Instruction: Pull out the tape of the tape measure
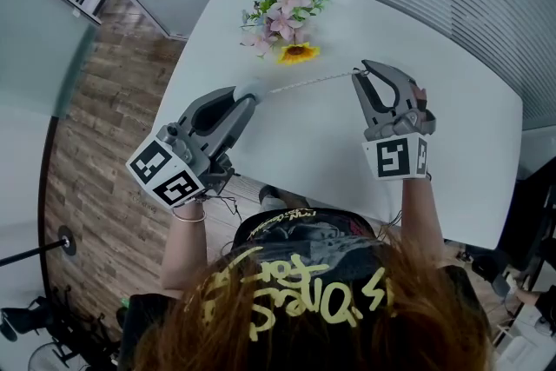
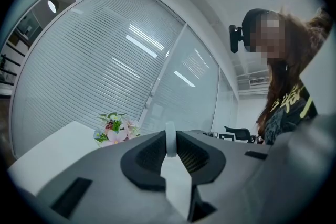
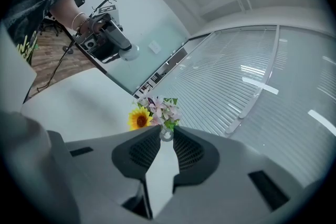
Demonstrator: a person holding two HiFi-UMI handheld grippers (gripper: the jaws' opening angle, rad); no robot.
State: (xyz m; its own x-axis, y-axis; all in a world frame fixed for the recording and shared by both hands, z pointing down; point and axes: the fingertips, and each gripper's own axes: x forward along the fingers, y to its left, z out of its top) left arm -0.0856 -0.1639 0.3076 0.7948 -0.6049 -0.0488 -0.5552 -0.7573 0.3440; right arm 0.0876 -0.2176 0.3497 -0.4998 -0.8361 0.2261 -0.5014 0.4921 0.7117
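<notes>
The left hand-held gripper [image 1: 250, 95] has its jaws pressed on the white round case of the tape measure [image 1: 253, 88]. In the left gripper view this case [image 2: 169, 140] shows only by its thin edge, upright between the two dark pads, so its face is hidden there. The right gripper view shows it better, as a small white disc [image 3: 129, 52] at the tip of the far gripper.

The right hand-held gripper [image 1: 359, 75] is clamped on the end of the tape [image 1: 308, 82]. In the head view the tape runs as a thin pale line from one gripper to the other, nearly straight. It is hard to make out against the white tabletop [image 1: 452, 143], and its markings cannot be read. In the right gripper view only a small ring-like end piece [image 3: 166, 134] shows between the nearly closed jaws; the rest of the tape is not clear there.

Both grippers are over the middle of the tabletop, well apart from each other. The flowers [image 1: 282, 9], with a sunflower [image 1: 297, 53], stand near the far edge, just beyond the tape. Their vase is mostly hidden.
</notes>
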